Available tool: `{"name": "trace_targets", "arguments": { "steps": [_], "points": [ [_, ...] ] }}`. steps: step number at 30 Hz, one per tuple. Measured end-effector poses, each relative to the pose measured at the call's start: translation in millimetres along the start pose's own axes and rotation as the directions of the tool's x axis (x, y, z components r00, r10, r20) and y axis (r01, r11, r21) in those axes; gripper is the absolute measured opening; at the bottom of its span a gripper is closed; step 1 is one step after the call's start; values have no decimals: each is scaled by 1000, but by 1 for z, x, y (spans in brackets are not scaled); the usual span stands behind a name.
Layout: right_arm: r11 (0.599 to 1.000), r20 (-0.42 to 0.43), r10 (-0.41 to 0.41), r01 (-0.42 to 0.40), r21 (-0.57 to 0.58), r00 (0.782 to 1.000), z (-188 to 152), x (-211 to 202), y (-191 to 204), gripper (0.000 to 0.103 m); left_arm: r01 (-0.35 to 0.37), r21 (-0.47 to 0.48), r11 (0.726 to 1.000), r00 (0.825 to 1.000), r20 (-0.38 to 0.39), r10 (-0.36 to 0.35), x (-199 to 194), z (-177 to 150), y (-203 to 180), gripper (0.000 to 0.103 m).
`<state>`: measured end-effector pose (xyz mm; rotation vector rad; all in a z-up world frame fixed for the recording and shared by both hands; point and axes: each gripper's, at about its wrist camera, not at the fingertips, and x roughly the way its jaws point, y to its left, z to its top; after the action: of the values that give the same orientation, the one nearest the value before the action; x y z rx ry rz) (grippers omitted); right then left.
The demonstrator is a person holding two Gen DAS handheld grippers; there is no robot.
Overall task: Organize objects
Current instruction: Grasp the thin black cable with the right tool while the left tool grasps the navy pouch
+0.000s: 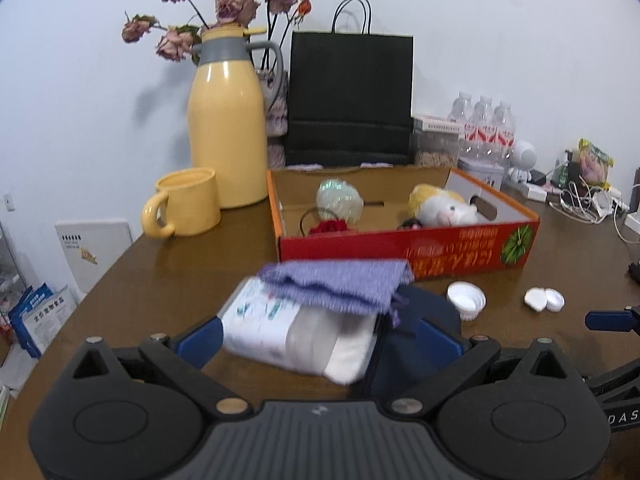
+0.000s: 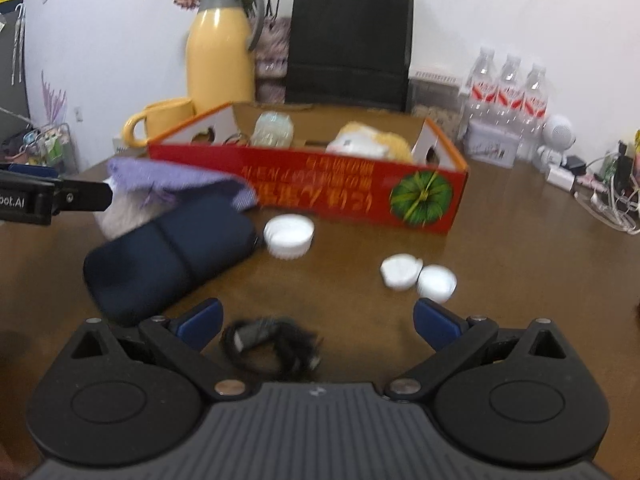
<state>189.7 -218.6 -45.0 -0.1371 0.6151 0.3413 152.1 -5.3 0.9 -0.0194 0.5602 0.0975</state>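
Left gripper (image 1: 320, 340): spread wide around the tissue pack (image 1: 296, 336), not yet clamped.
Pack: on the table (image 1: 160, 276), under a purple cloth (image 1: 336, 280), long axis slanted across the jaws.
Box (image 1: 404, 248): straight ahead, beyond the pack.
Right gripper (image 2: 316, 320): open, empty, over a black cord (image 2: 272, 344).

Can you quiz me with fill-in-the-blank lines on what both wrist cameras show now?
1. The purple cloth lies on top of the ____ pack.
2. The left gripper's jaws are ____ around that pack.
3. The plush toy lies inside the ____ box.
4. The black cable lies between the ____ gripper's fingers.

Missing: tissue; open; red; right
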Motion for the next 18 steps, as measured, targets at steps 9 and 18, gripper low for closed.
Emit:
{"name": "trace_targets", "arguments": {
  "steps": [9,18],
  "points": [
    [999,-70,37,-37,-7,997,-14,14,7,103,26,14,1000,998,-48,-26,1,-20,-13,103],
    [998,-22,69,-68,13,997,-13,10,5,59,57,61,997,995,-80,-52,19,-21,-36,103]
  ]
}}
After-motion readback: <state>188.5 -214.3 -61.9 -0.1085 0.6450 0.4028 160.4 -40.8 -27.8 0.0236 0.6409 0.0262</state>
